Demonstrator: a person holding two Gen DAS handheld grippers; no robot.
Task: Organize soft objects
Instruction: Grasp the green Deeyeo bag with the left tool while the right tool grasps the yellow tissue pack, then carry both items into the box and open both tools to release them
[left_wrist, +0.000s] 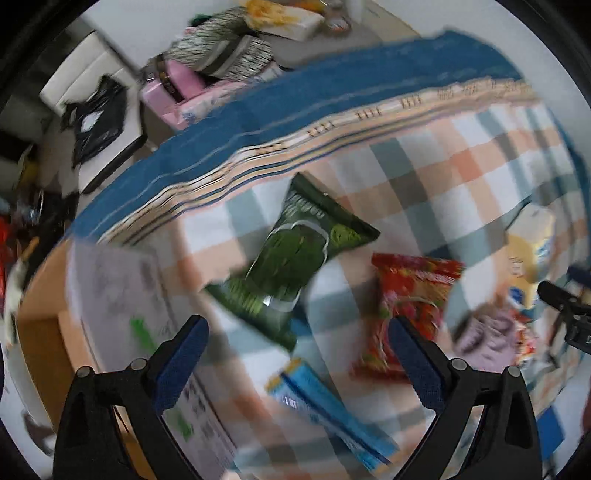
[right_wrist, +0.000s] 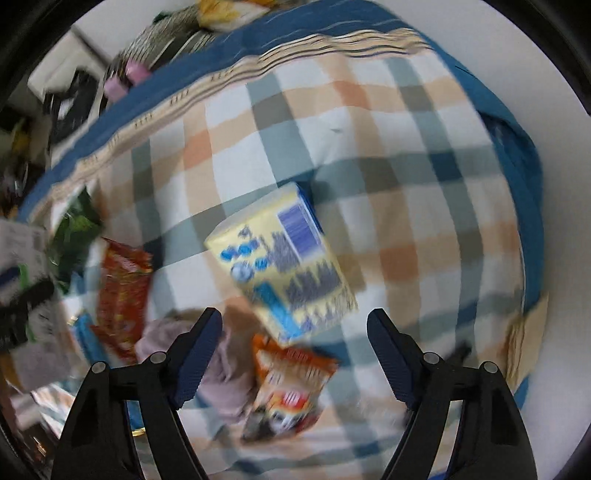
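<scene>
Hovered over the bed (right_wrist: 369, 122), both hand-held grippers (left_wrist: 297, 339) (right_wrist: 295, 334) spread apart, empty. Seemingly mid-approach; needed next a descent onto the yellow pack (right_wrist: 284, 262).

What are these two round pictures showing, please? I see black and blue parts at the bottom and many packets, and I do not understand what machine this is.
It is not a robot. A person holds a hand tool with a two-finger claw in each hand, and a wide-angle camera on each tool looks forward along its fingers, so the pictures look round. One picture comes from the left claw, the other from the right claw. Both are open and hold nothing. Below lies a checked cloth with soft packets on it: a green snack bag, a red packet, a yellow pack, an orange packet and a blue packet. The pictures are blurred.
</scene>
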